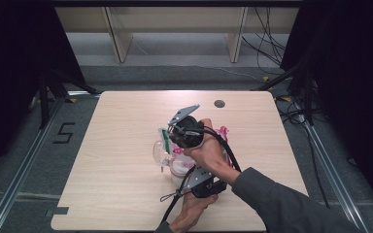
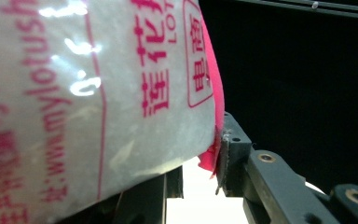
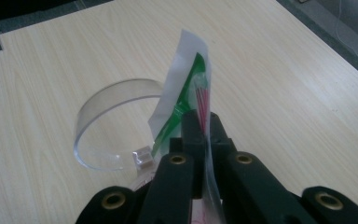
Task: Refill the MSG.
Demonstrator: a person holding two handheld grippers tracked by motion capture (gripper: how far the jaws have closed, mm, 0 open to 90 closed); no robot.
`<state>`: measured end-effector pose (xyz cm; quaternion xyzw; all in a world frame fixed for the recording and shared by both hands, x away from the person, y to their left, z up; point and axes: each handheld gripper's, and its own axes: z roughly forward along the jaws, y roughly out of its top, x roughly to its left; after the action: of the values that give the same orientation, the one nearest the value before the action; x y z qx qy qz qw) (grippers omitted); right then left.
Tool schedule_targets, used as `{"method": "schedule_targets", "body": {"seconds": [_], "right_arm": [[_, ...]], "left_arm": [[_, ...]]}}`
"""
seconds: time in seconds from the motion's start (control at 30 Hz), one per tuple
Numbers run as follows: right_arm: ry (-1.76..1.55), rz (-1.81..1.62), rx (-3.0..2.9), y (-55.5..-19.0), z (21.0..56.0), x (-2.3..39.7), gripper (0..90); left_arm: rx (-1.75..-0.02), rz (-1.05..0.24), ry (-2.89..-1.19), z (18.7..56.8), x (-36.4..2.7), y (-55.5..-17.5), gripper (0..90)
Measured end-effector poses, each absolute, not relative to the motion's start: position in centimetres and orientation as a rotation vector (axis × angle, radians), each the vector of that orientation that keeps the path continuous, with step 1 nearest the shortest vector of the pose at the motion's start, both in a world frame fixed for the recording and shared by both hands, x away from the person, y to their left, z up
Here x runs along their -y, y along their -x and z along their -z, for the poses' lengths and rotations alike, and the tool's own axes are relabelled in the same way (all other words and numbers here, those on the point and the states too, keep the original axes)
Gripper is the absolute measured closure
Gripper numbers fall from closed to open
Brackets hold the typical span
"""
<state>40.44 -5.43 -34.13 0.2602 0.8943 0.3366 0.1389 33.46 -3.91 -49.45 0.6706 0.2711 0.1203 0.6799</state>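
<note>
A clear plastic bag [image 1: 178, 164] with pink print and a green zip strip along its top is held up over the middle of the table between both grippers. My right gripper [image 1: 169, 134] is shut on the bag's top edge [image 3: 179, 88], its jaws [image 3: 204, 126] pinching the film beside the green strip. From the near side my left gripper [image 1: 190, 175] is shut on the bag's lower part. In the left gripper view the white contents of the bag [image 2: 98, 93] press close, and the bag's pink edge lies against one fingertip [image 2: 227, 149]; the other jaw is hidden behind the bag.
A clear curved plastic band [image 3: 100, 107] rests on the wooden table [image 1: 126, 189] just left of the bag [image 1: 156, 151]. A dark round grommet [image 1: 219, 103] sits near the far edge. Cables and metal rails run along the floor on both sides.
</note>
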Motion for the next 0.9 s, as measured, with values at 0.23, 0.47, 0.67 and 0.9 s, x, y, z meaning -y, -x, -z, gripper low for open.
{"method": "schedule_targets", "body": {"seconds": [0.23,0.47,0.67,0.9], "right_arm": [[-0.722,-0.98,-2.586,-40.66,34.18,5.44,90.0],[-0.757,-0.98,-2.572,-40.6,34.19,5.43,90.0],[-0.794,-0.993,-2.588,-40.5,33.98,5.51,90.0],[-0.727,-1.017,-2.576,-40.78,34.29,6.01,90.0]], "left_arm": [[-0.61,-0.272,-1.506,49.4,3.85,-33.51,74.7],[-0.61,-0.274,-1.507,49.39,3.83,-33.52,74.7],[-0.613,-0.276,-1.519,49.41,3.82,-33.57,74.6],[-0.613,-0.28,-1.555,49.68,3.91,-33.63,74.5]]}}
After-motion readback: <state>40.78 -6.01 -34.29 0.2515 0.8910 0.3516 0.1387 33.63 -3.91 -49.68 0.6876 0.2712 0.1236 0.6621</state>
